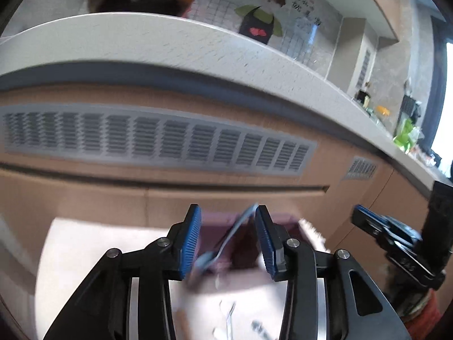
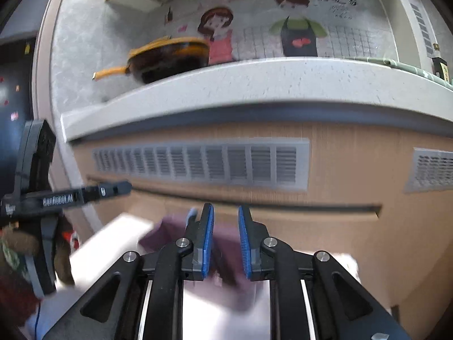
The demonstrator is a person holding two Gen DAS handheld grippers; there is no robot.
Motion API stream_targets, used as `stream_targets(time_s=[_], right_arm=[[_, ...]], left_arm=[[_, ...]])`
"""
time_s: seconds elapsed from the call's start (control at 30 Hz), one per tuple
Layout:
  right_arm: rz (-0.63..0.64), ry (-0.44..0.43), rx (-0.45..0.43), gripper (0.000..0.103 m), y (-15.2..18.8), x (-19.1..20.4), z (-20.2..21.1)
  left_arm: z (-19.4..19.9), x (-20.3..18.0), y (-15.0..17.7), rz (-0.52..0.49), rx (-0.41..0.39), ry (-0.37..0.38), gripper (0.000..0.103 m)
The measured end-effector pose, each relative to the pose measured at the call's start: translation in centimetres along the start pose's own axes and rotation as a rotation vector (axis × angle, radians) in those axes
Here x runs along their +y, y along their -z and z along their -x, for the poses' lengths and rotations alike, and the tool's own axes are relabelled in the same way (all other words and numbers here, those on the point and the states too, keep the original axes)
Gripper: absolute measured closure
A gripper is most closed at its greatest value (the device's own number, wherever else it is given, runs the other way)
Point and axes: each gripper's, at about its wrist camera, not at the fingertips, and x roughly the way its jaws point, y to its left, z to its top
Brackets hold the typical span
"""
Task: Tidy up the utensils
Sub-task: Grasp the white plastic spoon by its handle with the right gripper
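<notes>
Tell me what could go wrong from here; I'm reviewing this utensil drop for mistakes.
1. The pale blue spoon leans tilted between the open left gripper pads, over the purple box; it could tip out onto the white surface.
2. Both views are motion-blurred, so aim may be off.
3. The right gripper works close over the same box; the two could knock together.

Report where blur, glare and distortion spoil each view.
Left wrist view: the pale blue spoon and dark purple box smear with motion; the white table surface is washed out. Right wrist view: fisheye bends the white countertop edge; the box is blurred.
</notes>
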Motion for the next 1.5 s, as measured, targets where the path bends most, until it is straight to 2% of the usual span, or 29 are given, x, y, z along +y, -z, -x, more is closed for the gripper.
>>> stream_targets(time_s=[0.27, 0.33, 0.43, 0.6, 0.77, 1.0, 1.13, 1.33, 1.43, 1.5], right_arm=[[0.050, 0.029, 0.243, 0.086, 7.1, 2.7, 2.1], [0.048, -0.003, 0.330, 0.086, 9.6, 3.7, 1.8], [0.061, -0.033, 0.400, 0.086, 12.3, 5.2, 1.5], [0.015, -0.132, 0.478, 0.086, 14.1, 7.5, -0.1], [0.037, -0.177, 0.517, 0.086, 14.6, 10.3, -2.4], [0.038, -0.122, 0.562, 0.086, 14.1, 12.0, -7.2], [0.084, -0.078, 0.601, 0.085, 14.3, 13.2, -9.2], [0.106, -0.073, 0.573, 0.084, 14.6, 13.9, -9.6], [0.088, -0.094, 0.580, 0.094, 14.4, 13.5, -9.3], [0.070, -0.101, 0.579, 0.094, 14.3, 13.0, -8.7]], left_arm=[[1.6, 2.3, 8.4, 0.050, 0.186, -0.088, 0.061], [2.1, 2.5, 10.7, 0.056, 0.232, -0.091, 0.061], [3.0, 2.8, 12.9, 0.068, 0.265, -0.109, 0.061], [4.0, 3.7, 15.5, 0.065, 0.310, -0.173, 0.061], [5.0, 5.1, 16.2, 0.081, 0.310, -0.224, 0.061], [5.4, 5.5, 16.6, 0.082, 0.319, -0.214, 0.061], [5.3, 5.2, 16.5, 0.072, 0.322, -0.202, 0.061], [5.4, 4.5, 16.1, 0.052, 0.316, -0.181, 0.061], [5.4, 4.1, 15.8, 0.046, 0.311, -0.172, 0.061], [5.2, 3.8, 15.8, 0.040, 0.311, -0.167, 0.061]])
